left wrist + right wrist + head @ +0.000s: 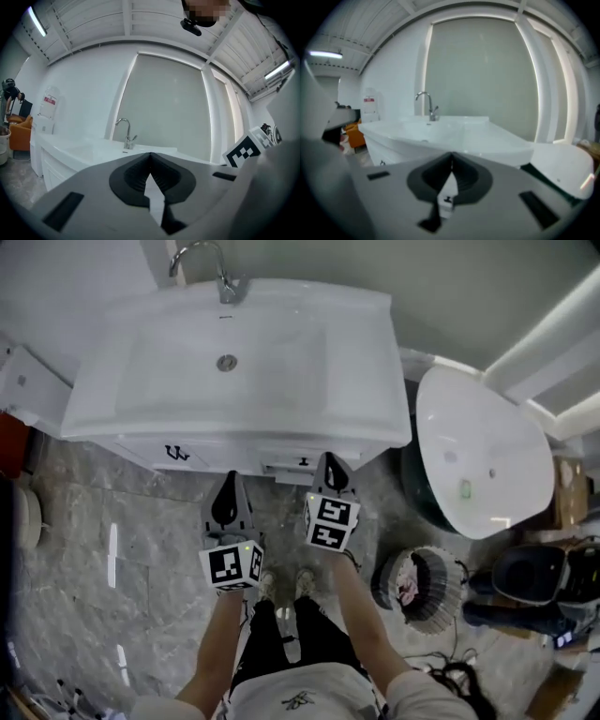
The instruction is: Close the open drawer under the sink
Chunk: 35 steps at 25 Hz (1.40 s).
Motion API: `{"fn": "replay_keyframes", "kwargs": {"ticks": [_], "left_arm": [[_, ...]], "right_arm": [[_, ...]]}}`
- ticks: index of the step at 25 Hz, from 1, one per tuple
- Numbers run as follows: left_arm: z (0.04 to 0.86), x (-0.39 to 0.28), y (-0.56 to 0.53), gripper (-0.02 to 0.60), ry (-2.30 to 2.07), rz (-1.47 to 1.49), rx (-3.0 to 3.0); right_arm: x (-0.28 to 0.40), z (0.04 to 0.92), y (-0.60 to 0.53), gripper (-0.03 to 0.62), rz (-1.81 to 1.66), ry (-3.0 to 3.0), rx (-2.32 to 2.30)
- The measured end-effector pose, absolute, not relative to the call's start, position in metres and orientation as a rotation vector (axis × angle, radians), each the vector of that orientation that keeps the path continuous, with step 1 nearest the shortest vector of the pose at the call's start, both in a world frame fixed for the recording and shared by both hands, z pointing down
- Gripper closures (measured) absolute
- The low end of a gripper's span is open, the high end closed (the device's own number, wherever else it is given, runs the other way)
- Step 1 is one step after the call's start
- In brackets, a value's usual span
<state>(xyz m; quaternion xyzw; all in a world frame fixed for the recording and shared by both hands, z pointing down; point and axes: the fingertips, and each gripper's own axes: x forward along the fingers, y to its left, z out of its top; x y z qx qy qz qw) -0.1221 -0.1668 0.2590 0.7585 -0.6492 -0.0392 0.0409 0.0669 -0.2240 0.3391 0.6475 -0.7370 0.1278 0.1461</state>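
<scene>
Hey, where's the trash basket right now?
In the head view the trash basket sits on the floor at the right, just right of the person's shoes and below the white oval basin.

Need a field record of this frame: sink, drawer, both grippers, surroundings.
sink: white basin, chrome faucet at the back
drawer: front appears to stand out slightly from the cabinet under the sink
left gripper: shut, empty, in front of the cabinet
right gripper: shut, empty, in front of the drawer; contact cannot be told
right of sink: white oval tub, round basket
floor: grey stone tiles
</scene>
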Motion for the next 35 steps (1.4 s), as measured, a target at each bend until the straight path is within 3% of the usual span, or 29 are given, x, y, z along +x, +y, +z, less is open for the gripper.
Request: {"fn": "replay_keyframes", "kwargs": {"ticks": [13, 24, 35], "left_arm": [[0.138, -0.113, -0.119, 0.563, -2.024, -0.222, 2.283], [0.107, -0.075, -0.047, 0.563, -2.041, -0.255, 2.412], [0.110, -0.054, -0.020, 0.563, -2.070, -0.276, 2.433]], "right_arm": [[0.061, 0.171, -0.149, 0.565, 0.249, -2.357, 1.803], [0.095, 0.120, -0.080, 0.565, 0.082, -2.401, 1.936], [0.100, 0.134, -0.044, 0.566, 0.017, -2.420, 1.859]]}}
